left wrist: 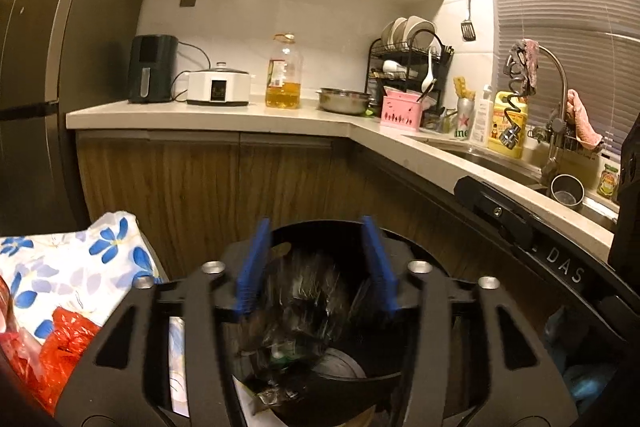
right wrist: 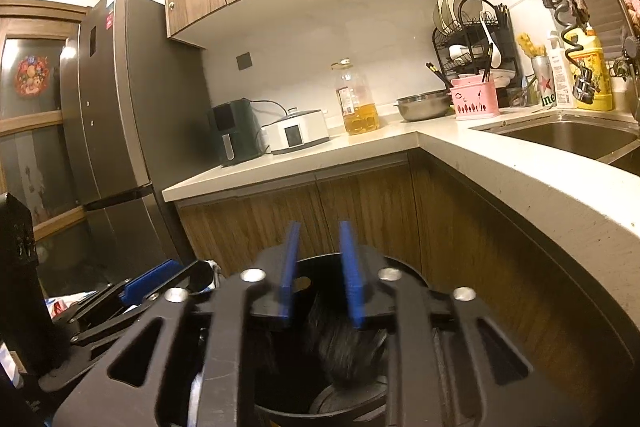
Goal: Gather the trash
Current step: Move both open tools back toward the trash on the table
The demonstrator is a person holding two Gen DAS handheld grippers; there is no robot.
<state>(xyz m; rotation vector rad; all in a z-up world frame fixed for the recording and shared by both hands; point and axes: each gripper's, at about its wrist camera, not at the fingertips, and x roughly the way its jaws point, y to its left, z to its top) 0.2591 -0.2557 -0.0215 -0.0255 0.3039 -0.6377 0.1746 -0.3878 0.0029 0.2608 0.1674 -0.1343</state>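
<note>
A round black trash bin (left wrist: pixel 340 379) stands on the floor against the wooden cabinets. A black trash bag (left wrist: pixel 308 299) with crumpled waste sits inside it, blurred by motion. My left gripper (left wrist: pixel 316 227) hovers over the bin, its blue fingers (left wrist: pixel 252 267) apart with nothing clamped between them. The bin also shows in the right wrist view (right wrist: pixel 280 403) with the dark bag (right wrist: pixel 344 351) below the fingers. My right gripper (right wrist: pixel 318 227) is over the bin too, its blue fingers (right wrist: pixel 352 279) a narrow gap apart and holding nothing. The left gripper also shows in the right wrist view (right wrist: pixel 160 277) at the left.
A flowered white bag (left wrist: pixel 80 267) and red plastic (left wrist: pixel 64 351) lie left of the bin. The L-shaped counter (right wrist: pixel 500 163) carries an air fryer (left wrist: pixel 152 69), cooker (left wrist: pixel 218 87), oil bottle (left wrist: pixel 284 75), steel bowl (left wrist: pixel 344 101), dish rack (left wrist: pixel 408 67) and sink (right wrist: pixel 568 135). A fridge (right wrist: pixel 120 107) stands left.
</note>
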